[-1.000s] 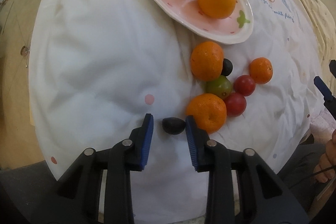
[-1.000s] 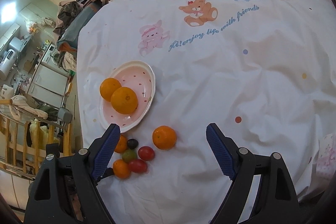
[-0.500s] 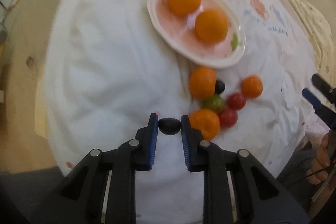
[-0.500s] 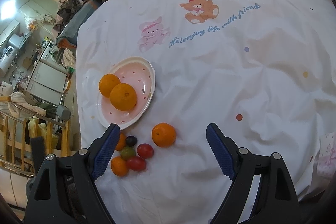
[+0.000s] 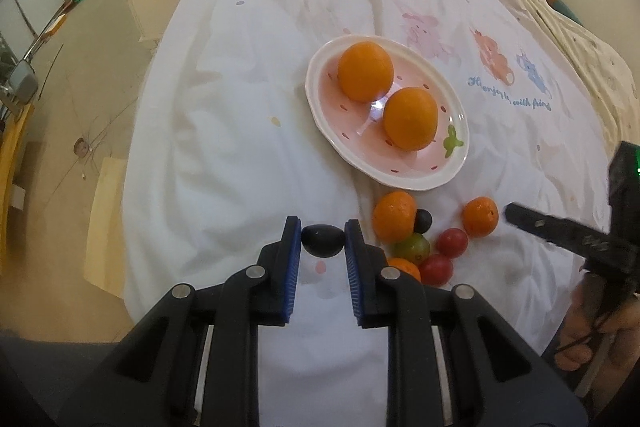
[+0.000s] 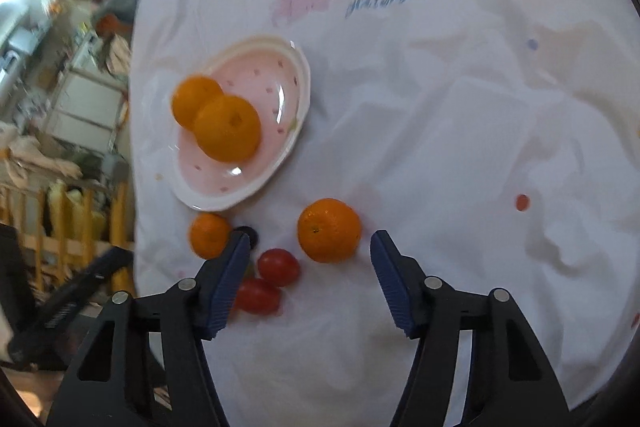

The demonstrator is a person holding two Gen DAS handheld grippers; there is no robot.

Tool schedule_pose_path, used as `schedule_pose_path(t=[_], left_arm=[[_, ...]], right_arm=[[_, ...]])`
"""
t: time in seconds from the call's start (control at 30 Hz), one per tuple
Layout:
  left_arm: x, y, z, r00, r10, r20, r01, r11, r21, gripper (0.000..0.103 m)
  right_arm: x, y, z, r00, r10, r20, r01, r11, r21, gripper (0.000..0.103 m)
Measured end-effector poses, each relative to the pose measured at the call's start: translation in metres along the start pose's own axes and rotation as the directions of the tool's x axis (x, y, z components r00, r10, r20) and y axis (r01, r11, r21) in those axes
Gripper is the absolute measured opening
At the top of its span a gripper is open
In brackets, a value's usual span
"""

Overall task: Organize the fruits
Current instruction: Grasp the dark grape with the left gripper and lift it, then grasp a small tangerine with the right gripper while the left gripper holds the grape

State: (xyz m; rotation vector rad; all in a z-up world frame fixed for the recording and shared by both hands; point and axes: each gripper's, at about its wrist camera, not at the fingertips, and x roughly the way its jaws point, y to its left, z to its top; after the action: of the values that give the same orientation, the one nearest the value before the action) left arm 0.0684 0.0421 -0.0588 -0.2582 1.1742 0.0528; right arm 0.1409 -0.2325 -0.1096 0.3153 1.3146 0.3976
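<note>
Currently the left tongs (image 5: pixel 323 242) are pinching a dark grape (image 5: pixel 322 245) between the blue pads, lifted clear of the white cloth (image 5: pixel 248 131), it seems, though height is hard to judge through the fisheye. Step in hand, as judged: carrying this small fruit off to its place. The pink oval plate (image 5: pixel 404 181) ahead holds two large oranges (image 5: pixel 410 123); whether the grape belongs there or in a separate group cannot be told.

Right tongs (image 6: pixel 310 269) are spread wide, hanging low over the loose pile, with a mandarin (image 6: pixel 329 230) just ahead of the gap. Likely next for that side: lowering around the mandarin and closing gently.

Loose fruit on the table near the plate's rim: a second mandarin (image 5: pixel 395 215), a second dark grape (image 5: pixel 424 221) touching it, a green tomato (image 5: pixel 413 247), two red tomatoes (image 5: pixel 451 242), and a third mandarin partly hidden behind the left tongs.

In the way: the red tomatoes lie just beside the right tongs' left finger (image 6: pixel 228 279) and could be nudged. Round fruit rolls on wrinkled cloth. The grape is soft; a hard squeeze would bruise it.
</note>
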Motion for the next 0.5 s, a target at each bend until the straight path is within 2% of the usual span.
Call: schedule_pose_path(t=[0.13, 0.23, 0.27, 0.37, 0.5], left_arm=[[0.001, 0.003, 0.0, 1.0, 0.004, -0.004, -0.004, 1.0, -0.012, 0.018], [0.002, 0.004, 0.001, 1.0, 0.007, -0.004, -0.007, 1.0, -0.018, 0.018], [0.002, 0.004, 0.001, 1.0, 0.007, -0.004, -0.007, 1.0, -0.018, 0.018], [0.002, 0.004, 0.001, 1.0, 0.009, -0.001, -0.009, 1.0, -0.016, 0.018], [0.002, 0.004, 0.002, 1.0, 0.014, 0.011, -0.014, 1.0, -0.016, 0.018]], right_arm=[[0.022, 0.009, 0.0, 0.998, -0.036, -0.043, 0.034, 0.999, -0.041, 0.065], [0.032, 0.015, -0.004, 0.994, -0.095, -0.05, 0.091, 0.992, -0.087, 0.065], [0.034, 0.015, -0.004, 0.992, -0.112, -0.05, 0.107, 0.99, -0.096, 0.062], [0.034, 0.011, -0.004, 0.989, -0.142, -0.049, 0.137, 0.986, -0.097, 0.045], [0.027, 0.008, -0.005, 0.988, -0.151, -0.032, 0.147, 0.984, -0.103, 0.043]])
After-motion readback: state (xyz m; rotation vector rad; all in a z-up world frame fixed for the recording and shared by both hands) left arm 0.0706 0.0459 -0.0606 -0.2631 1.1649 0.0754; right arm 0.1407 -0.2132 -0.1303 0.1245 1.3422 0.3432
